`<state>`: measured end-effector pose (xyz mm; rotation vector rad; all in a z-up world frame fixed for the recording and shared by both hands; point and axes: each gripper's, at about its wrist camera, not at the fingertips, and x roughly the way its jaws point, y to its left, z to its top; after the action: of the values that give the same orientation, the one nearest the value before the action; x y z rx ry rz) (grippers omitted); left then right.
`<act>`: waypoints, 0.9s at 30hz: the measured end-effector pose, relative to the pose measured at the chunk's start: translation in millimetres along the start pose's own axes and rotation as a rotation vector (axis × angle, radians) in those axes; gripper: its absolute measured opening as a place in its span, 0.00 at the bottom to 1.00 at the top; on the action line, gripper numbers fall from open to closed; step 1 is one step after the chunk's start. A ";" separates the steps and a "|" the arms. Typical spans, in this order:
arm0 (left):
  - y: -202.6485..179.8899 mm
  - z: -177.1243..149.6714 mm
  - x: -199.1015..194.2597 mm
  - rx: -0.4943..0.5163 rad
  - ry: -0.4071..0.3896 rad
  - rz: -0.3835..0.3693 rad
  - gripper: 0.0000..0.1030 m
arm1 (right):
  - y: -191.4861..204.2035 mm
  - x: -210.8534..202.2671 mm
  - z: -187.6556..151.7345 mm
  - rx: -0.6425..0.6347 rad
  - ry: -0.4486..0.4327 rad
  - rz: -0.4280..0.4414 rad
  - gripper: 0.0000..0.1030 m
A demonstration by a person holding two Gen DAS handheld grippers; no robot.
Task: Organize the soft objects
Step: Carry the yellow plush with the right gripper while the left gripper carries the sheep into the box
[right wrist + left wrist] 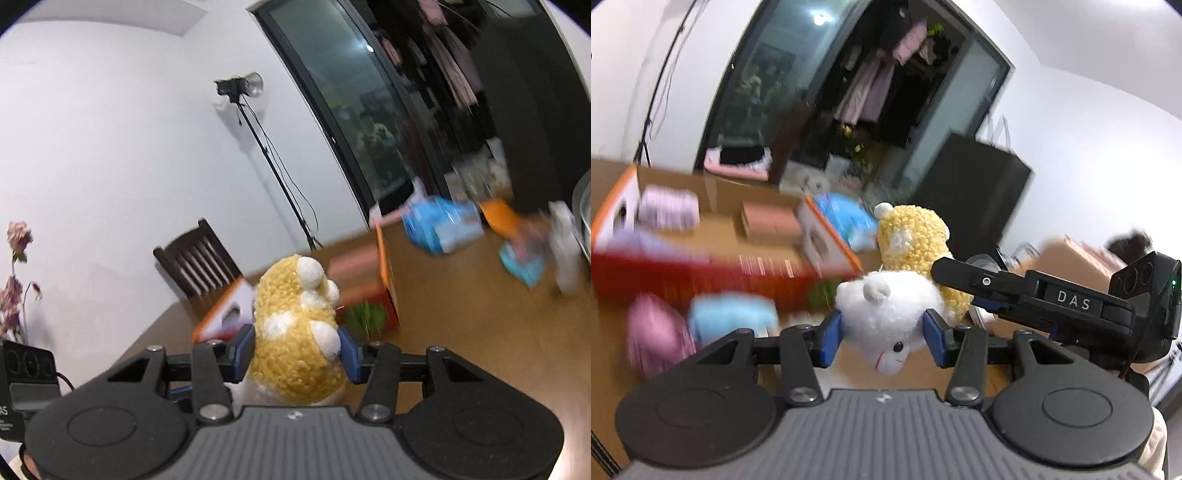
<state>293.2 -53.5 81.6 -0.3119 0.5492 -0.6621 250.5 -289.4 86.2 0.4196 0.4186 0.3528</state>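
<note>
Plush toy (886, 314): white head end sits between your left gripper (882, 328) jaws, yellow curly body end (299, 332) between your right gripper (295, 354) jaws. Both jaws are part closed, blue pads pressing into the pile, so each has hold of the toy. Toy hangs in the air above the surface (461, 314), clear of the red box (701, 277) beyond it.

Handling, as a judgement: light, very soft, compresses under the pads; nothing to break. Fur could slip if squeezed only at the surface fluff, so bite into the stuffed bulk of head and body, not ears or paws. With two grips on one toy, pulling apart would stretch the seams; keep your hands moving together.

Pose: both grippers point forward and slightly down, side by side; the right one shows in the left view just beside the toy's yellow end. Background is motion-blurred.
</note>
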 end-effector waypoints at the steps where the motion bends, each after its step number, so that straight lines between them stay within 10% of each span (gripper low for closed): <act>1: 8.1 14.0 9.5 -0.012 0.001 0.007 0.46 | 0.9 15.7 15.4 -0.008 -0.004 0.002 0.46; 6: 66.6 63.6 81.2 -0.123 0.080 0.044 0.46 | -10.4 119.7 72.3 -0.003 0.078 -0.070 0.46; 12: 101.7 54.0 129.0 -0.156 0.160 0.086 0.51 | -27.3 202.9 65.9 -0.019 0.234 -0.253 0.48; 27: 59.9 57.6 37.8 0.120 0.051 0.194 0.72 | 2.3 138.5 72.3 -0.153 0.105 -0.239 0.57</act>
<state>380.5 -27.5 87.8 -0.1274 0.5782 -0.5142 401.5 -253.6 103.7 0.1988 0.5344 0.1729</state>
